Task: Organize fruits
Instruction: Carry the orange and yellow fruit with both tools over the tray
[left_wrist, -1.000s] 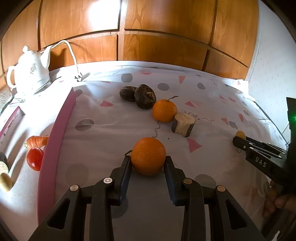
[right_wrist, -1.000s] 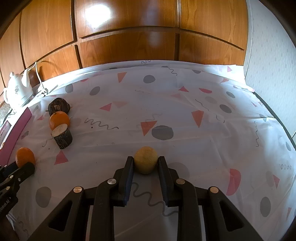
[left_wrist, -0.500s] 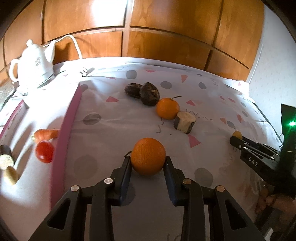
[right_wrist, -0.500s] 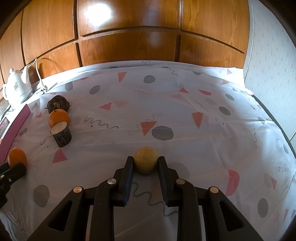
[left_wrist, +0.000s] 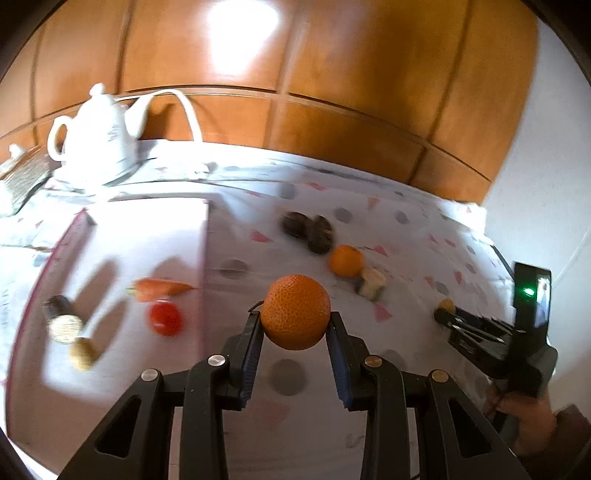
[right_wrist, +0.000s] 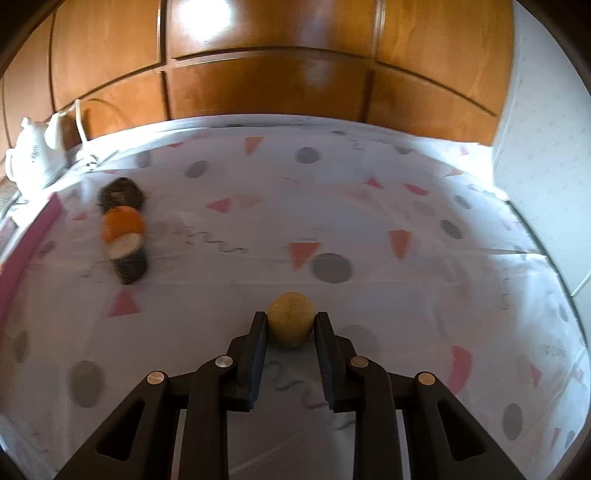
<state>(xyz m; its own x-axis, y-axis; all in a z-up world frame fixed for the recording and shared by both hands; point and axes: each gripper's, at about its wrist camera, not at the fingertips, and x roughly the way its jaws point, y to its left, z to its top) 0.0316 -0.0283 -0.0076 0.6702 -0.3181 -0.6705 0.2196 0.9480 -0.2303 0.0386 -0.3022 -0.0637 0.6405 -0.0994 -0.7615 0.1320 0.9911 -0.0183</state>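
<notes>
Left claw (left_wrist: 295, 334) pinching orange (left_wrist: 295, 312) by tips, right claw (right_wrist: 290, 330) clamping yellow fruit (right_wrist: 290, 319); round skins, likely slip mid-carry.

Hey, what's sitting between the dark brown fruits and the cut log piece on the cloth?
A second orange lies between the dark fruits and log piece, shown in both wrist views.

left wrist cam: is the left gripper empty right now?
No, the left gripper is clamped on an orange, its pads pressed against both sides of the fruit.
</notes>
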